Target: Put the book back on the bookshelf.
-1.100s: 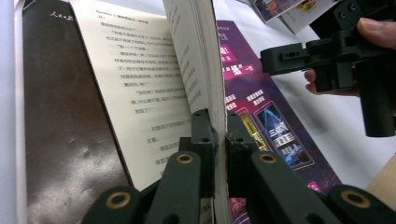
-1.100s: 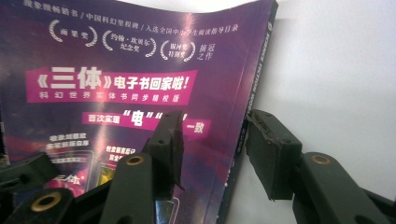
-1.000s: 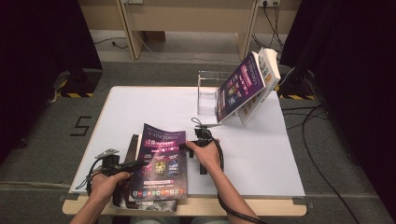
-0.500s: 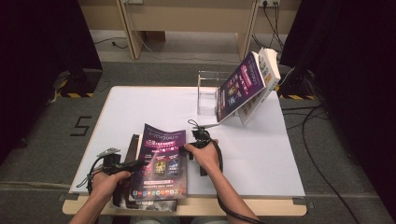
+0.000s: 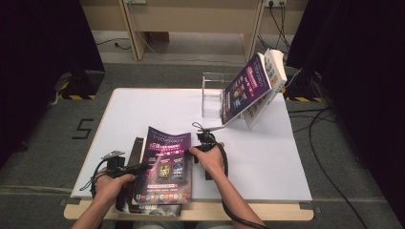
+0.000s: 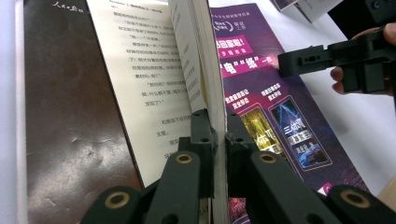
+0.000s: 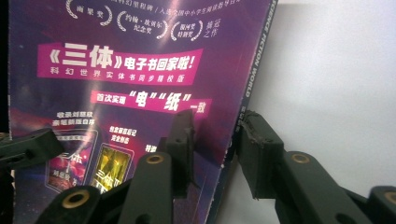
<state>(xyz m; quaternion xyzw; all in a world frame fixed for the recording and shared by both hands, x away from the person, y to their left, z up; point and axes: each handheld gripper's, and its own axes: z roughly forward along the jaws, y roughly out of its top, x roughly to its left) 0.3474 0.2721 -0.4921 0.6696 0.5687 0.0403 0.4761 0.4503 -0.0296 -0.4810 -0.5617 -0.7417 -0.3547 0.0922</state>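
Note:
A book with a purple cover (image 5: 167,164) lies near the table's front edge, partly opened. My left gripper (image 5: 142,167) is shut on a thick block of its pages (image 6: 212,79), standing them on edge with the purple cover (image 6: 266,98) facing right. My right gripper (image 5: 195,151) straddles the book's spine edge: one pad rests over the cover (image 7: 126,65) and the other stands off the spine above the white table (image 7: 336,70), with a gap showing. Its jaws (image 7: 217,123) have just been closing with the book's edge between them.
A dark brown cover (image 6: 65,121) and a printed page (image 6: 140,70) lie flat left of the held block. At the back right a clear stand (image 5: 212,95) props a purple book (image 5: 246,90) and a white one (image 5: 276,69). White tabletop (image 5: 143,109) spreads between.

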